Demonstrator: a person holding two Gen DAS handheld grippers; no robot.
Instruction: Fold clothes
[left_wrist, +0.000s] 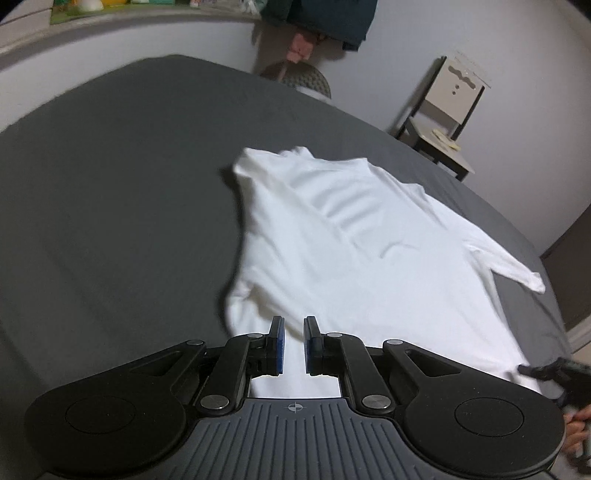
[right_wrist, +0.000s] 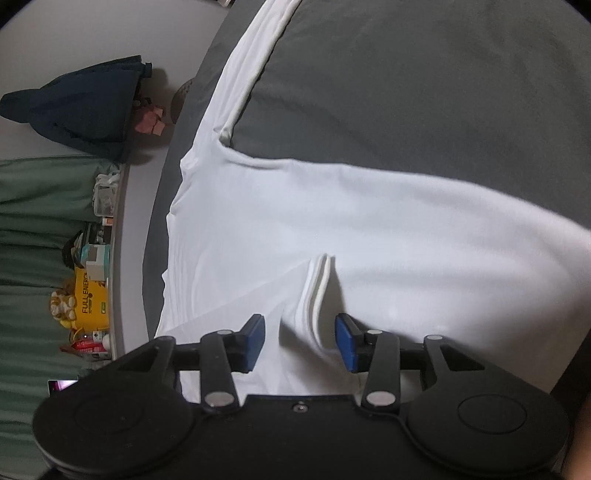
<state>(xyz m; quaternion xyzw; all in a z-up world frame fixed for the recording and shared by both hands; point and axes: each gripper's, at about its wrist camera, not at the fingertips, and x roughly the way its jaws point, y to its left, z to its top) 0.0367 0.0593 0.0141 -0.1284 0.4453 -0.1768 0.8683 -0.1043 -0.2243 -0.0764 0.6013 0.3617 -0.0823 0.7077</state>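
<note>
- Bed with a dark grey fitted sheet (left_wrist: 110, 192): the work surface; it carries the garment across its near half, towards the right-hand edge.
- White long-sleeved shirt of thin, smooth knit (left_wrist: 351, 236): lies spread on the sheet, body mostly flat with soft ripples; one long sleeve (right_wrist: 251, 62) runs out straight across the grey sheet. Judged stage: early, the first fold being set up, no tidy fold yet visible.
- Raised pleat of white cloth (right_wrist: 317, 288): stands up from the shirt body between the blue pads of the right claw.
- Right claw (right_wrist: 300, 341): jaws wide apart, straddling the pleat without pinching it.
- Left claw (left_wrist: 294, 345): jaws narrowed to a slim gap over the near edge of the shirt; white cloth shows between the pads, but whether it is pinched cannot be told.
- Next move, as judged: the right claw must close on the pleat, then both claws lift and carry the edge over evenly, since thin knit sags and slips.
</note>
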